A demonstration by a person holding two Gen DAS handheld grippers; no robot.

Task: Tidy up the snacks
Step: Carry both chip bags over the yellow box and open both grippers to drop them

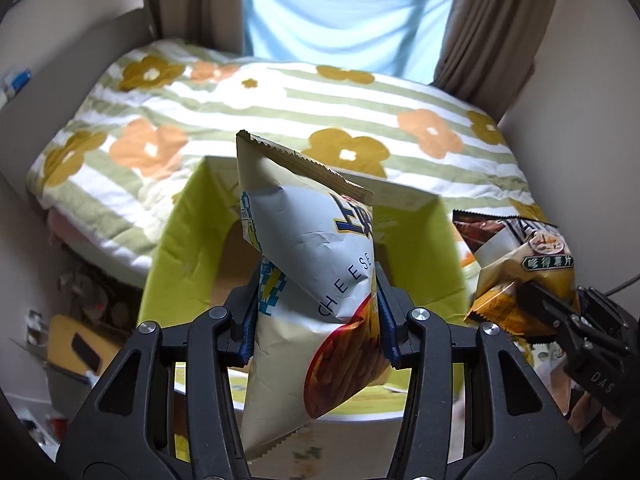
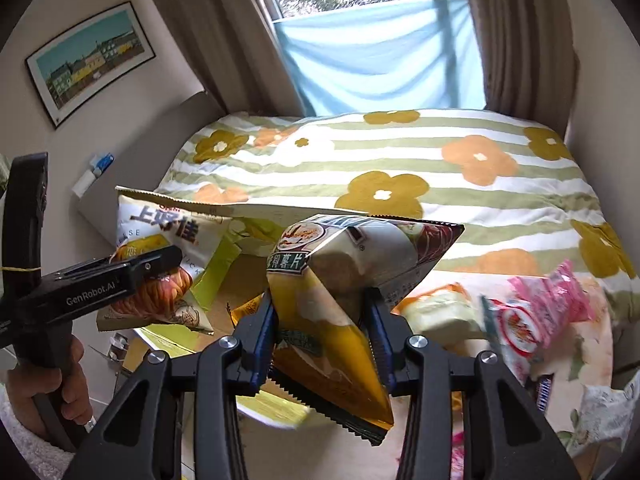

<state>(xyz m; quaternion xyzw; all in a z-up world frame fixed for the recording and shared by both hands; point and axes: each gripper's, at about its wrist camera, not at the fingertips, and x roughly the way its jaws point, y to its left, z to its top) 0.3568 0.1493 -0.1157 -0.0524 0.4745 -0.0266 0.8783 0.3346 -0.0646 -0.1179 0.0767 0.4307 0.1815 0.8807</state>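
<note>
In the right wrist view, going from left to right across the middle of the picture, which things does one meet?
Black left claw → white cheese-stick snack bag → yellow-and-brown crisp bag in the right claw → pale green wrapped snack → pink-and-white sweet packets.

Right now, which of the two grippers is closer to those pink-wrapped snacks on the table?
Right. The right gripper, clamping its yellow chip bag, is just beside the pink snacks; the left gripper is farther away, across the box.

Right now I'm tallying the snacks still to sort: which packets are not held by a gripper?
The pink packets and the pale green packet lie loose; the cheese-stick bag and brown chip bag are clamped.
</note>
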